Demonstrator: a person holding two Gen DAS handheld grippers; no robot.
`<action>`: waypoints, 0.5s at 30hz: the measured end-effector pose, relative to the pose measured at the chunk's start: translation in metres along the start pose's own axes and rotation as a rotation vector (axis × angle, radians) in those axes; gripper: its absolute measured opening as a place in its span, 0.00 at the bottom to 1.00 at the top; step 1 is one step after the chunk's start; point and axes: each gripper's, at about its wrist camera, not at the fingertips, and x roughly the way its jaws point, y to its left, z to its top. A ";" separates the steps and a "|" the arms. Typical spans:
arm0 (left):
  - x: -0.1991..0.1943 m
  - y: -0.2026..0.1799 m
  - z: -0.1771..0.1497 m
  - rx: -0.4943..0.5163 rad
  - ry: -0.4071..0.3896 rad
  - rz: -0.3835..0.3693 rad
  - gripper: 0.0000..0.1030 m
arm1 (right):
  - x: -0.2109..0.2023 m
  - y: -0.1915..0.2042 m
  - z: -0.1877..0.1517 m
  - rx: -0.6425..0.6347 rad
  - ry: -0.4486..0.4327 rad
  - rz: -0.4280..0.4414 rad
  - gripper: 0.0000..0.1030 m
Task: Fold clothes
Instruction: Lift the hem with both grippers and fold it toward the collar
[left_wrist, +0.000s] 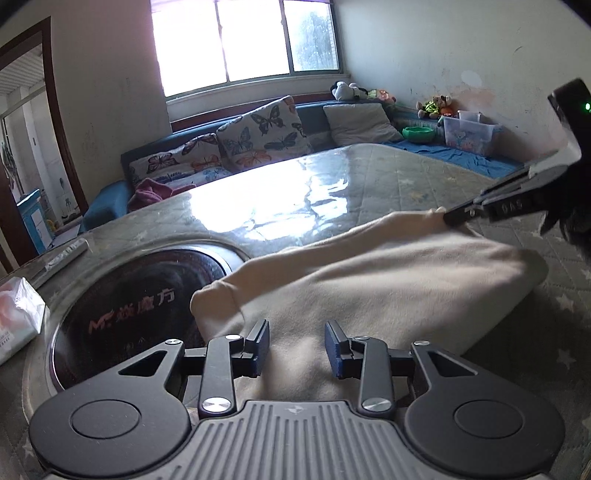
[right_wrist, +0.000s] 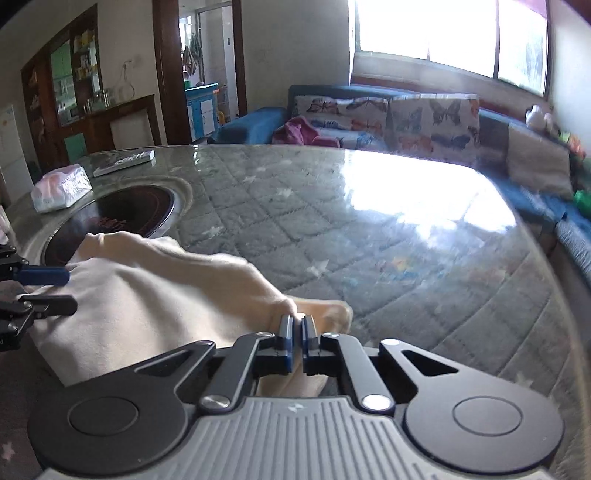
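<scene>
A wide window (left_wrist: 245, 40) on the far wall gave strong daylight, which shone on the glossy quilted table cover (right_wrist: 369, 229). Below the window stood a blue sofa (right_wrist: 369, 94) with butterfly cushions (left_wrist: 264, 129). A dark wooden doorway (right_wrist: 166, 70) opened on the left.

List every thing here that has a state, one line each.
Garment: partly folded, lying on the table.
Left tool: open over the garment, gripping nothing.
Right tool: shut on the garment's edge.
Tissue pack: lying flat on the table.
</scene>
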 end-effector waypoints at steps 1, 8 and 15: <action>0.001 0.001 -0.001 -0.001 0.004 0.000 0.35 | 0.000 0.001 0.001 -0.014 -0.008 -0.020 0.03; 0.004 0.010 0.003 -0.039 0.018 -0.024 0.36 | 0.010 -0.004 0.003 0.005 0.017 -0.057 0.03; 0.018 0.024 0.028 -0.085 -0.005 -0.030 0.35 | 0.003 0.014 0.028 0.036 -0.016 0.093 0.07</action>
